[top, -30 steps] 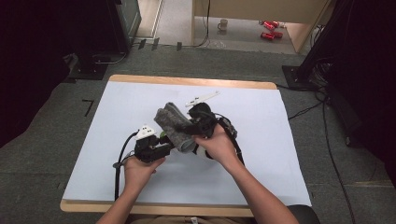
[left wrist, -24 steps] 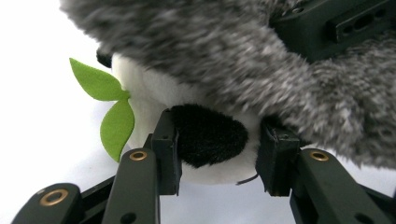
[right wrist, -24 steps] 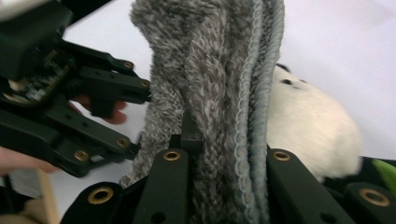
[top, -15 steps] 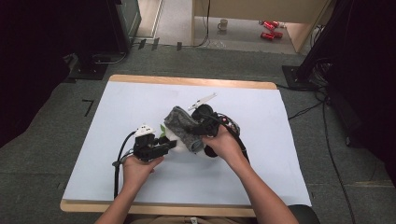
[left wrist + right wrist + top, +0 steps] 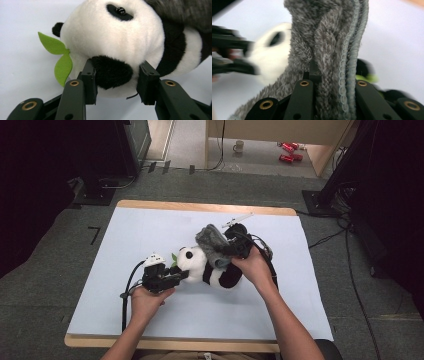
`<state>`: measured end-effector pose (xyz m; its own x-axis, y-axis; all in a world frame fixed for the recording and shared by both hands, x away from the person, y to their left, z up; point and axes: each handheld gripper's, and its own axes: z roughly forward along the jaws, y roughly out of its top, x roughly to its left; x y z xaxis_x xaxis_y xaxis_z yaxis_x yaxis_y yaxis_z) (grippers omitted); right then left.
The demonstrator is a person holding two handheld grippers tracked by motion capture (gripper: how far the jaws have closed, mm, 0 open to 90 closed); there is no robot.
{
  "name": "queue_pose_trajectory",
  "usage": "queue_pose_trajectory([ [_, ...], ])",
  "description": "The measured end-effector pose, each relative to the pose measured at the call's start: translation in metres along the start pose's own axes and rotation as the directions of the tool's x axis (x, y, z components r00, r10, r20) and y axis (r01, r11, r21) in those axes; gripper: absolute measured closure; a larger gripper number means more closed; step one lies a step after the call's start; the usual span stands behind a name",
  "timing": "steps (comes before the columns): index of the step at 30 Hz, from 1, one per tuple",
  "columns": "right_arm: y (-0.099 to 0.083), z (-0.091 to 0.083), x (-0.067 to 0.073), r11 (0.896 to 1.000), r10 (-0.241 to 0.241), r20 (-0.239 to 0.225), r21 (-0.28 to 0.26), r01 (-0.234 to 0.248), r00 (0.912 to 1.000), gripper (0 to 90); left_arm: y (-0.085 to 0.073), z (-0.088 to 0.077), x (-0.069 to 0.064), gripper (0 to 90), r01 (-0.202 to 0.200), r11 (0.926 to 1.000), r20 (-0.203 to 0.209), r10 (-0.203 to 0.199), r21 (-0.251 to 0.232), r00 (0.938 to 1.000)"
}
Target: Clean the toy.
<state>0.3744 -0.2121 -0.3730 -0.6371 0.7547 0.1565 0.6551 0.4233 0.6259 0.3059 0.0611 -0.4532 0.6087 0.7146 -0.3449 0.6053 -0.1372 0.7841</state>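
Note:
A black-and-white panda plush (image 5: 206, 269) lies on its side in the middle of the white table (image 5: 150, 230), with a green felt leaf (image 5: 58, 57) at its mouth. My left gripper (image 5: 180, 274) points right at its head. In the left gripper view the panda (image 5: 112, 32) is close up, and my left gripper (image 5: 117, 77) has its jaws pressed on either side of the black ear. My right gripper (image 5: 226, 252) is shut on a bunched grey fluffy cloth (image 5: 212, 242) held over the panda's body. The cloth (image 5: 324, 30) runs up between that gripper's (image 5: 329, 72) jaws.
The white table has a wooden rim (image 5: 200, 207). Black cables trail from both grippers, with a loop (image 5: 267, 257) beside the right hand. On the floor beyond the table are a mug (image 5: 239, 146) and red cans (image 5: 287, 150).
The right hand has drawn the grey cloth to the right, off the panda, whose white head and body now show. The left hand has stayed put on the panda's head.

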Motion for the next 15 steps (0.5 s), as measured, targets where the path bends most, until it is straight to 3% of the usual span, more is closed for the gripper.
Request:
queue_pose_trajectory([
  [4, -0.001, -0.007, -0.009, 0.996, 0.086, -0.089, -0.031, -0.089, 0.9923, 78.9, -0.001, 0.001, 0.002, 57.7, -0.005, 1.0, -0.006, 0.005, 0.004, 1.0],
  [8, 0.003, -0.02, -0.008, 0.989, 0.083, -0.152, -0.11, -0.1, 0.9849, 79.0, -0.001, 0.001, 0.004, 57.1, 0.001, 1.0, -0.001, -0.001, 0.008, 1.0],
  [12, 0.006, -0.045, -0.009, 0.974, 0.084, -0.152, -0.194, -0.113, 0.9848, 78.9, -0.002, 0.001, 0.004, 55.6, -0.007, 0.9999, -0.009, 0.007, 0.014, 0.9999],
  [15, 0.004, -0.061, -0.018, 0.966, 0.098, -0.119, -0.227, -0.123, 0.9881, 78.9, -0.004, 0.001, 0.004, 55.2, -0.021, 0.9996, -0.013, 0.021, 0.018, 0.9997],
])
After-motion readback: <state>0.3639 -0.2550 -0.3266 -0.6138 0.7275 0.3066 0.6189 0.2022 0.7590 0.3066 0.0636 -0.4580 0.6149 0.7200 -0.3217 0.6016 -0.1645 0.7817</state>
